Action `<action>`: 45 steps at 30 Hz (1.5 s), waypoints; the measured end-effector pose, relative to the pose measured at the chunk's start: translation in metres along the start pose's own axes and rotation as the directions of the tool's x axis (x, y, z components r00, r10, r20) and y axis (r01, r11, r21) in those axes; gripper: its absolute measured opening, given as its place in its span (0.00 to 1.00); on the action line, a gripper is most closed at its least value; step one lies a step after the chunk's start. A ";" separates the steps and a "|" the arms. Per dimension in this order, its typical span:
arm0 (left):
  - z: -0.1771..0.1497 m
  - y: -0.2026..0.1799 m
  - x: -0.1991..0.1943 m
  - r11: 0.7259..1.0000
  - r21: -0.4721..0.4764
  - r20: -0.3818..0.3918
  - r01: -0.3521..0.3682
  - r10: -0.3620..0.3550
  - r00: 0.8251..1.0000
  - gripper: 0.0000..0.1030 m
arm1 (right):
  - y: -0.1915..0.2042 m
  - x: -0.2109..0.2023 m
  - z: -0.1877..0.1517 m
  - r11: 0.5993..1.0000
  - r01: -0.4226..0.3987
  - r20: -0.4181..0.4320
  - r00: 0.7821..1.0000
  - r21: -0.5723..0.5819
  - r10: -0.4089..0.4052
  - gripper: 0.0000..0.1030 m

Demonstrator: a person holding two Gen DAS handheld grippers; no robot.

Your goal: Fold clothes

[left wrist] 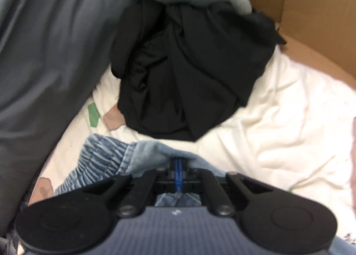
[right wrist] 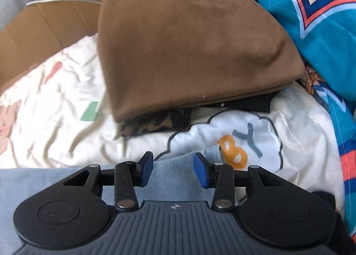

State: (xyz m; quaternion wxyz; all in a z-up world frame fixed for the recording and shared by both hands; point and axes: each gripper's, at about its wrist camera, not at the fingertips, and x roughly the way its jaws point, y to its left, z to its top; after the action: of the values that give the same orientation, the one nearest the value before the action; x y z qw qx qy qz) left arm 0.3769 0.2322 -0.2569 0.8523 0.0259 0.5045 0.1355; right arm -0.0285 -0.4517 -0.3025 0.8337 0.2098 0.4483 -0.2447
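A cream bed sheet [left wrist: 278, 121] with pastel cartoon prints carries everything here, and a cardboard box wall [left wrist: 311, 10] stands along its far edge. The light blue denim garment [left wrist: 146, 152] lies at the sheet's near edge. My left gripper [left wrist: 178, 166] has its jaws pressed together on a fold of that denim, beside the gathered elastic waistband [left wrist: 100, 159]. In the right wrist view the same denim [right wrist: 171, 181] spreads beneath my right gripper [right wrist: 173, 171], whose blue pads [right wrist: 145, 172] stand spread apart with nothing pinched between them. Beyond the left gripper a crumpled black garment [left wrist: 189, 72] sits mid-sheet, with grey fabric [left wrist: 49, 43] on its left. Beyond the right gripper a folded brown garment [right wrist: 189, 43] rests on a leopard-print piece [right wrist: 155, 123], and a bright teal printed blanket [right wrist: 311, 21] lies at the right edge.
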 end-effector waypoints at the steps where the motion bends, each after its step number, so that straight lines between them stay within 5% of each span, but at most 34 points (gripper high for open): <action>1: -0.002 0.000 -0.008 1.000 0.000 0.009 0.015 -0.015 1.000 0.05 | 0.002 -0.002 -0.004 1.000 -0.014 -0.006 1.000 0.001 0.014 0.46; 7: -0.041 -0.038 -0.053 0.982 0.120 0.021 0.144 -0.148 0.989 0.09 | 0.038 -0.005 -0.032 0.993 -0.088 -0.056 0.995 -0.080 0.083 0.46; 12: -0.094 -0.086 -0.070 0.942 0.186 -0.057 0.278 -0.273 0.960 0.09 | 0.057 0.001 -0.046 0.986 -0.099 -0.104 0.991 -0.137 0.085 0.47; 18: -0.136 -0.134 -0.069 0.890 0.297 -0.144 0.345 -0.315 0.938 0.09 | 0.063 0.024 -0.036 0.987 -0.093 -0.109 0.991 -0.134 0.078 0.49; 33: -0.130 -0.166 -0.036 0.905 0.266 -0.156 0.331 -0.298 0.942 0.02 | 0.067 0.048 -0.014 0.990 -0.074 -0.067 0.996 -0.118 0.066 0.49; 42: -0.120 -0.168 -0.045 0.910 0.281 -0.173 0.304 -0.263 0.949 0.07 | 0.052 0.054 0.011 0.988 -0.104 -0.173 0.977 0.118 0.124 0.46; 45: -0.115 -0.161 -0.060 0.905 0.292 -0.159 0.309 -0.272 0.949 0.07 | 0.046 0.040 0.020 0.985 -0.121 -0.144 0.980 0.125 0.139 0.46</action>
State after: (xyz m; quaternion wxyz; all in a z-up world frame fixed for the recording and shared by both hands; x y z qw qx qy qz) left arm 0.2832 0.0517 -0.2911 0.8175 0.0772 0.5660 -0.0736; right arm 0.0309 -0.4360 -0.3208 0.7978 0.3046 0.4810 -0.1984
